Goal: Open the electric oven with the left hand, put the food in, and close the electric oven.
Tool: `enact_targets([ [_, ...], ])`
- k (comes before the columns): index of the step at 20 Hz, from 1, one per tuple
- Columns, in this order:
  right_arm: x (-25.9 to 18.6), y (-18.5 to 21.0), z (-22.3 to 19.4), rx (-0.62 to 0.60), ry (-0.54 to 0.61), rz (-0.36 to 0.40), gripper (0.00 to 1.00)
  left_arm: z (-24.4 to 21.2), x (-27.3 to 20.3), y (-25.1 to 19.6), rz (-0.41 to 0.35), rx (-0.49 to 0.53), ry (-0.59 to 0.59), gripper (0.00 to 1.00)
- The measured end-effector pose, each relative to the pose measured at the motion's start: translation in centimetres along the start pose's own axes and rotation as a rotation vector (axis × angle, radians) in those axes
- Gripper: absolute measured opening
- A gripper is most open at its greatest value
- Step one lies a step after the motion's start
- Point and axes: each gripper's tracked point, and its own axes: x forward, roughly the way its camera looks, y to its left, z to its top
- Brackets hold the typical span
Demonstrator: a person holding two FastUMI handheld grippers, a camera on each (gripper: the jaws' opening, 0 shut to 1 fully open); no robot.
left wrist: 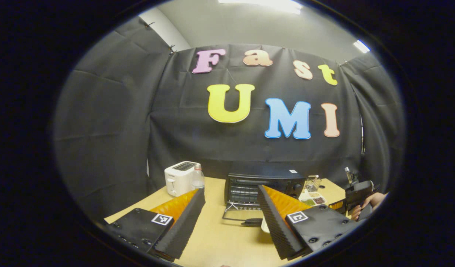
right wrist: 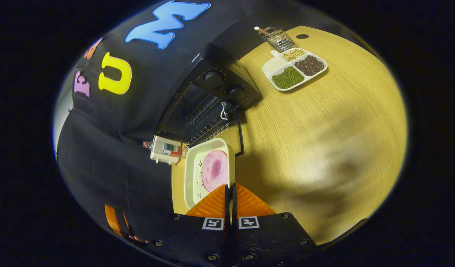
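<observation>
On the wooden table (right wrist: 324, 122) the electric oven (left wrist: 262, 184) stands with its door (left wrist: 239, 215) dropped open, toaster (left wrist: 179, 178) and bottle (left wrist: 198, 178) beside it. The left gripper (left wrist: 231, 215) hangs spread wide; the right gripper (right wrist: 230, 191) pinches the food tray (right wrist: 209, 170) (sectioned dish (right wrist: 295, 68) lies farther off).

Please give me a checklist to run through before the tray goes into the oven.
1. Oven door open: ok, it is folded down in front of the oven.
2. Grip on the tray: ok, the right tool is closed on its near rim.
3. Food aboard: ok, the ham slice lies flat in the tray.
4. Left tool out of the way: ok, it is open and held back from the door.
5. Space inside the oven: cannot tell, the cavity is dark.
6. Tray level: cannot tell from this angle.
</observation>
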Motion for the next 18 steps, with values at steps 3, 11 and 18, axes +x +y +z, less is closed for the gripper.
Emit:
enact_targets([
  [3,1.8,1.7,1.3,0.053,-0.091,-0.005,0.01,0.2,1.5,2.3,-0.009,-0.014,-0.005,1.0],
  [11,7.2,6.1,3.0,0.283,-0.289,0.044,0.0,-0.1,4.1,7.4,-0.036,-0.022,-0.008,1.0],
  [18,11.0,7.0,4.9,0.431,-0.407,0.018,0.01,-0.3,3.8,10.9,-0.007,-0.034,-0.015,0.92],
])
